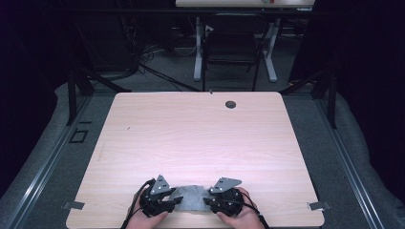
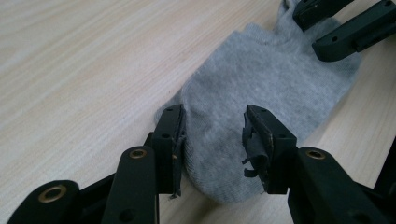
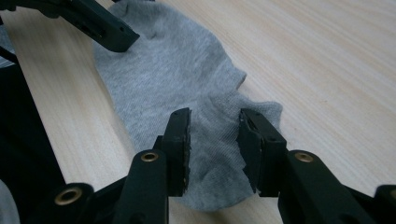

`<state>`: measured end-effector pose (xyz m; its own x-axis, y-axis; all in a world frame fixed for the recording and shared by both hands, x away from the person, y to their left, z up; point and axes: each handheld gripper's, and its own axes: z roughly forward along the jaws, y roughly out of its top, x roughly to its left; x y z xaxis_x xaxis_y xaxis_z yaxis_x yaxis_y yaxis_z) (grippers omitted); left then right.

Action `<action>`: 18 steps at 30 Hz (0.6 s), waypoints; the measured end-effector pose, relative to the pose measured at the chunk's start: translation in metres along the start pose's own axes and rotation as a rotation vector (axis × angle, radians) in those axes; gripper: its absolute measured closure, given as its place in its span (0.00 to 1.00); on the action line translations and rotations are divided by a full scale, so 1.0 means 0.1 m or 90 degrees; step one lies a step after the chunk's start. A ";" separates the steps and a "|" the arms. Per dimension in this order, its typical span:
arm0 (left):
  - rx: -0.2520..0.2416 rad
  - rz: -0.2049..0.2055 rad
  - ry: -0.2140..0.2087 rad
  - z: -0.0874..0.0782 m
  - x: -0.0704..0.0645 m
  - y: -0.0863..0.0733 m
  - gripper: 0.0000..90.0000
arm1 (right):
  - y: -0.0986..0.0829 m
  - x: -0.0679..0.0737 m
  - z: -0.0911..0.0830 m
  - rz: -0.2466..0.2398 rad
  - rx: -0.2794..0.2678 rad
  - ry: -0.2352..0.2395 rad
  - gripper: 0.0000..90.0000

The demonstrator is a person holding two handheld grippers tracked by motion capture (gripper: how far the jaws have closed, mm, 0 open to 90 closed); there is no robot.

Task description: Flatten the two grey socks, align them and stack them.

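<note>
lay flat near the front edge of the pale wood-grain desk (image 1: 200, 138): a small grey knitted ankle sock (image 1: 192, 198), stretched lengthwise between the two hands. sat one at each end of it, the left claw (image 2: 212, 140) and the right claw (image 3: 214, 140), probably so that both ends could be taken at once and the fabric lifted or smoothed without bunching. stood open in both cases, jaws parted on either side of the cloth with grey knit showing plainly in the gap, nothing pinched yet. seemed lowered close to the sock, though contact between the pads and the fabric could not be told for certain.

from the high view, little more than the layout: hands at the bottom edge, the black grippers (image 1: 160, 198) with grey three-cornered plates on top, a sliver of sock between them, a round dark grommet hole (image 1: 230, 104) far up the desk, and a dark chair (image 1: 232, 47) beyond on the floor. hidden there, the jaw gap itself.

from the left gripper view, the rounded end of the sock between the jaws, and the other claw far off at the upper right, over the opposite end. from the right gripper view, the thinner, ribbed-looking end with a slight fold, plus the left gripper's jaw at the upper left. torn rubber pad edges on one jaw, seen in each close view.
</note>
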<state>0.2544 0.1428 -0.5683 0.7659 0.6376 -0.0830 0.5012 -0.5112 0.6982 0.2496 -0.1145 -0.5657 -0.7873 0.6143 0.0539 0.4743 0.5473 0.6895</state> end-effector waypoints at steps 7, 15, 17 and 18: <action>0.008 0.003 0.006 0.00 0.01 -0.02 0.66 | -0.03 0.01 0.04 0.006 0.004 -0.004 0.71; 0.012 0.010 0.013 0.01 0.03 -0.04 0.73 | -0.04 0.00 0.04 0.011 0.003 -0.006 0.72; 0.008 0.009 0.015 0.03 0.04 -0.04 0.74 | -0.04 -0.01 0.05 0.010 0.003 -0.005 0.72; 0.007 0.008 0.015 0.03 0.04 -0.03 0.74 | -0.04 -0.02 0.05 0.013 0.004 -0.007 0.72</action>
<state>0.2573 0.1456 -0.5732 0.7628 0.6441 -0.0574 0.4961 -0.5260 0.6908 0.2512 -0.1149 -0.5720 -0.7731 0.6315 0.0590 0.4921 0.5385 0.6840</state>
